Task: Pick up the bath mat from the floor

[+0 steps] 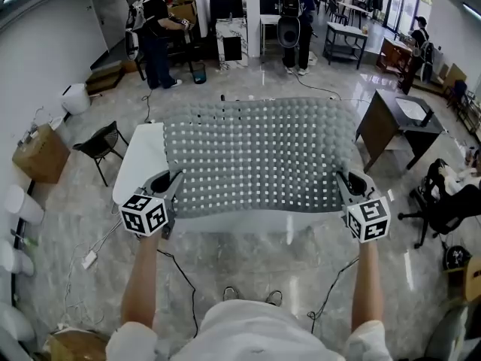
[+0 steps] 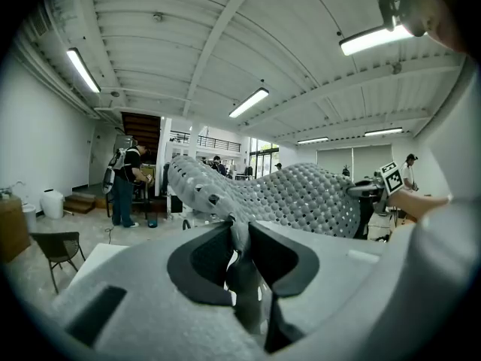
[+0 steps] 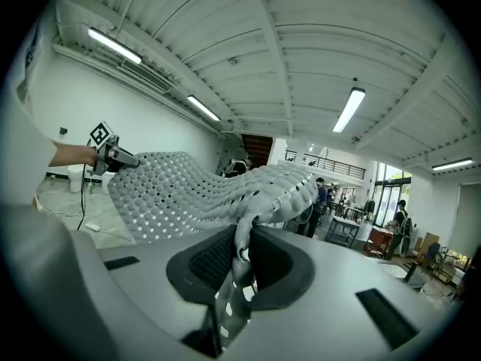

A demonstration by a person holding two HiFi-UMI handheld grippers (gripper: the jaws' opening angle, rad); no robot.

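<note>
The grey perforated bath mat (image 1: 259, 156) is held up off the floor, stretched flat between both grippers in the head view. My left gripper (image 1: 171, 183) is shut on its near left corner, and the mat (image 2: 301, 194) runs away from the jaws in the left gripper view. My right gripper (image 1: 347, 180) is shut on the near right corner. In the right gripper view the mat (image 3: 188, 194) sags between the jaws and spreads toward the left gripper (image 3: 113, 155). A pinched fold of mat fills each jaw gap.
A white table (image 1: 139, 160) stands under the mat's left side, a black chair (image 1: 101, 145) beside it. A dark desk (image 1: 394, 122) is at the right, an office chair (image 1: 443, 201) nearer. Cables (image 1: 176, 265) lie on the floor. Several people stand at the back.
</note>
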